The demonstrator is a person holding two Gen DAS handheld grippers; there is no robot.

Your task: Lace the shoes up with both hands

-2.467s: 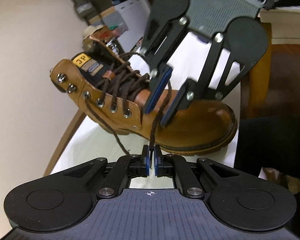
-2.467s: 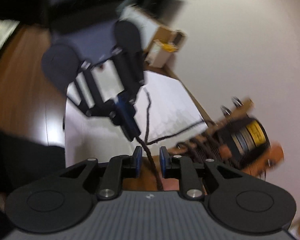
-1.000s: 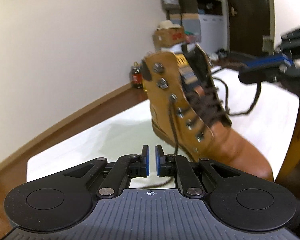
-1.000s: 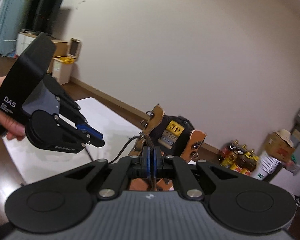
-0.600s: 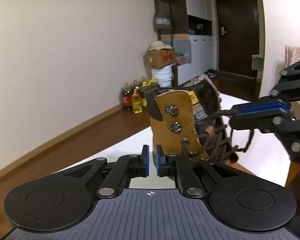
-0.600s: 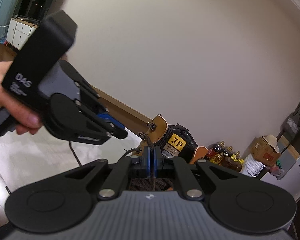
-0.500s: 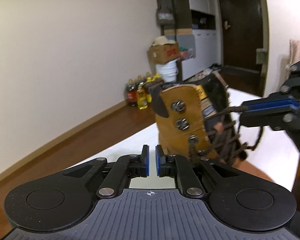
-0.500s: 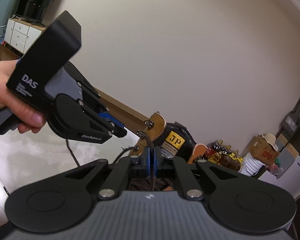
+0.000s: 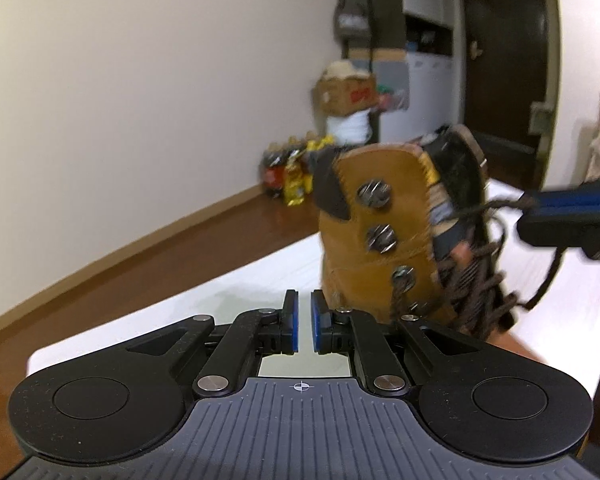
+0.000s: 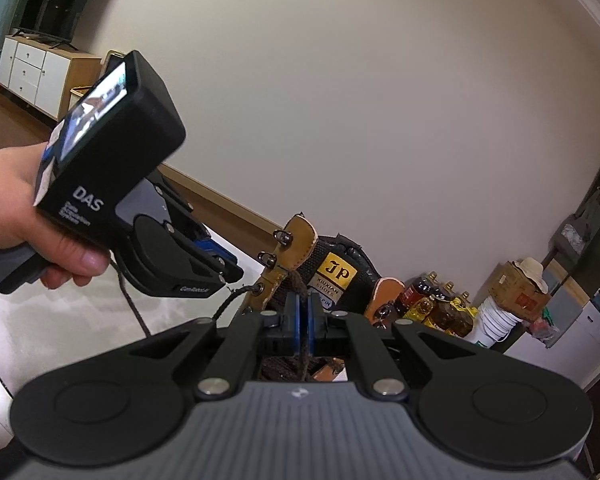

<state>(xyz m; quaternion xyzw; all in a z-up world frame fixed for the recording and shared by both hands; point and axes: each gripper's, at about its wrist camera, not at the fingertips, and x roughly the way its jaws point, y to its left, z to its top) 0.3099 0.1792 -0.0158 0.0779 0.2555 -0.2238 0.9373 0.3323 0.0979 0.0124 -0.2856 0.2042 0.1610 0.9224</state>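
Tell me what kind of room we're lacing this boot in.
Probably a lived-in home: a white drawer cabinet with a wooden top, bottles of drink and cooking oil on the wood floor, and a dark wooden door.

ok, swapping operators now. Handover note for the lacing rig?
Right tongs: shut on one lace, drawn out sideways from the boot.
Left tongs: slightly open, nothing seen between them, beside the boot's collar.
Boot: on the white table.
Done: eyelets laced.
Left: top hooks bare; other strand hangs from the top eyelet. Probably regrasp it, do hooks, tie.
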